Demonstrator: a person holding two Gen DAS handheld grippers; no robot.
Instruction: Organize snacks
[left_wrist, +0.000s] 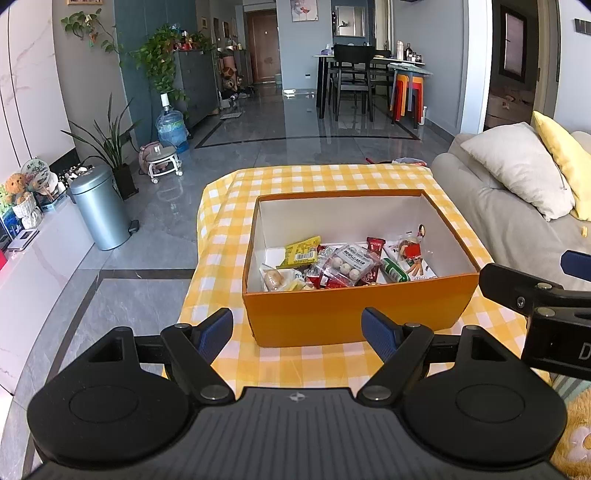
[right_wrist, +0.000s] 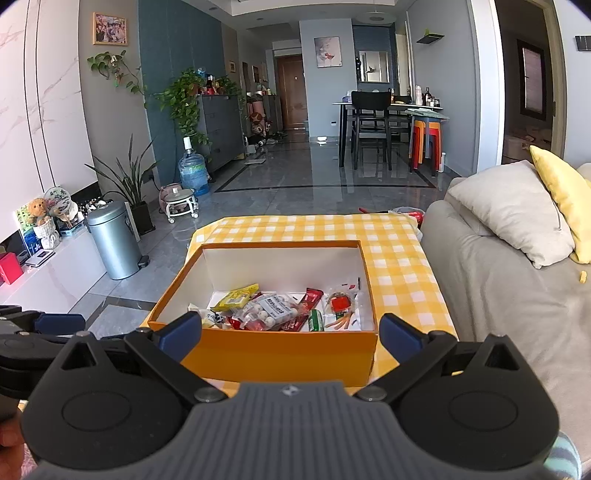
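Orange cardboard makes up the box (left_wrist: 354, 314), the landmark here; it sits on the yellow-checked worktop (left_wrist: 332, 177) with its long axis running left to right across both views. All the snacks visible lie inside it, heaped against its near wall: a yellow packet (left_wrist: 301, 252) toward the box's left, a clear bag of white balls (left_wrist: 351, 263) at the middle of the heap, a red bar (left_wrist: 375, 245) just behind that bag, a green tube (left_wrist: 394, 270) and a carrot-print packet (left_wrist: 415, 260) toward the box's right. The far half of the box floor is bare white.

Both pairs of tongs hang short of the box's near wall, above the worktop edge, and both stand spread wide with nothing between their pads. The left tongs (left_wrist: 297, 332) face the box's near wall almost squarely, a little toward its left end. The right tongs (right_wrist: 290, 338) straddle that same wall, lined up with the middle of the heap, and look down into the box.

Since the heap lies straight ahead and below, just past the wall, either pair would have to clear the rim and then drop in. The right tongs seem slightly better placed for the clear bag and the green tube (right_wrist: 316, 319); the left for the yellow packet. Which is truly nearer I cannot tell.
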